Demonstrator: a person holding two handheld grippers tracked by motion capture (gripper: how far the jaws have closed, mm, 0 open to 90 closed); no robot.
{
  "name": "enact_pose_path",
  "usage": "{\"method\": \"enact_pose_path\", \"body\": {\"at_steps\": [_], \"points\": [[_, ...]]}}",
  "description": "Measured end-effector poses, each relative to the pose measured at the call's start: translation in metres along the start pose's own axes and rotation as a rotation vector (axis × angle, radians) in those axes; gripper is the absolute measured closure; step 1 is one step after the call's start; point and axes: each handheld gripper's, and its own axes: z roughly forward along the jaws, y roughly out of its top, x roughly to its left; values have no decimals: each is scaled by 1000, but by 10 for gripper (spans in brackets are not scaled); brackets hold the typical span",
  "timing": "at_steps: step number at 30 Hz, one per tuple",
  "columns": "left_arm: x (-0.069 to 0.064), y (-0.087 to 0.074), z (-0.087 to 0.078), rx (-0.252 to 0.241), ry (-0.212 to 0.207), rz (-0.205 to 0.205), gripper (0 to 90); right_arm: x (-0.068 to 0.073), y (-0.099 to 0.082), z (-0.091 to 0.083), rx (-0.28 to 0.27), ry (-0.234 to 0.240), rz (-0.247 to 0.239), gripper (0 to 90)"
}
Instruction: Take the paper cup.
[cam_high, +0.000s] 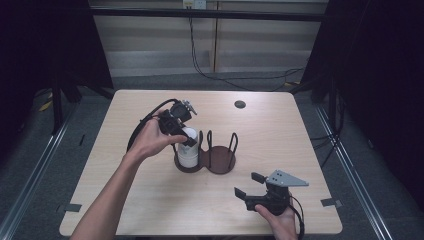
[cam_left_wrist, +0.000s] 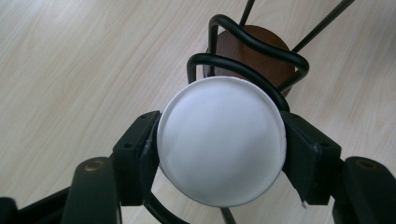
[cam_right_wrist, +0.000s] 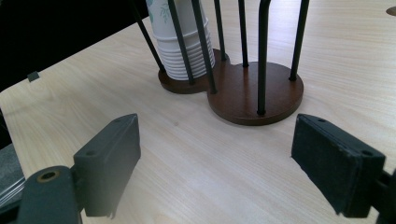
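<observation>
At the centre of the high view, my left tongs (cam_high: 186, 136) are clenched on the top of a stack of white paper cups (cam_high: 188, 154), which stands upside down in the left bay of a dark brown wooden two-disc holder with black wire hoops (cam_high: 221, 161) on the pale wood-grain counter (cam_high: 280, 135). In the left gripper view the stack's round white base (cam_left_wrist: 221, 141) sits at mid-frame, pressed on both sides by the black pads (cam_left_wrist: 140, 147), with the wire hoops and the holder's second, bare disc (cam_left_wrist: 261, 56) just beyond at upper centre. My right tongs (cam_high: 248, 185) hover near the counter's front edge at the lower right of the high view, released, the jaws spread wide with nothing between them. In the right gripper view those pads (cam_right_wrist: 338, 161) frame the holder at upper centre, the cup stack (cam_right_wrist: 184, 46) behind wires on the left disc, a faint green leaf print near its top. A small dark round grommet (cam_high: 240, 104) lies toward the counter's far edge.
</observation>
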Motion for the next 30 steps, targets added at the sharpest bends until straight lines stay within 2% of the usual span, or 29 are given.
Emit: {"method": "enact_pose_path", "body": {"at_steps": [4,5,12,17,19,21,27,28,29,30], "points": [[1,-1,-3,-23,-4,-21,350,0,0,0,-2,-1,0,149],[2,-1,-5,-21,-4,-9,350,0,0,0,-2,-2,-1,149],[3,-2,-14,-52,9,-41,356,0,0,0,-3,-8,7,141],[2,0,-17,-41,18,-21,361,0,0,0,-5,-8,5,141],[2,0,-20,-53,24,-19,364,0,0,0,-6,-8,7,141],[3,0,-23,-74,20,-39,366,-1,0,0,-7,-9,7,141],[2,-1,-32,-80,25,-19,369,-1,0,0,-14,-17,8,142],[2,-1,-33,-90,22,-30,368,-1,0,0,-13,-17,8,142],[3,-1,-35,-89,18,-17,368,0,0,0,-14,-16,8,142],[2,-1,-36,-98,19,-30,369,0,0,0,-14,-16,9,142]]}}
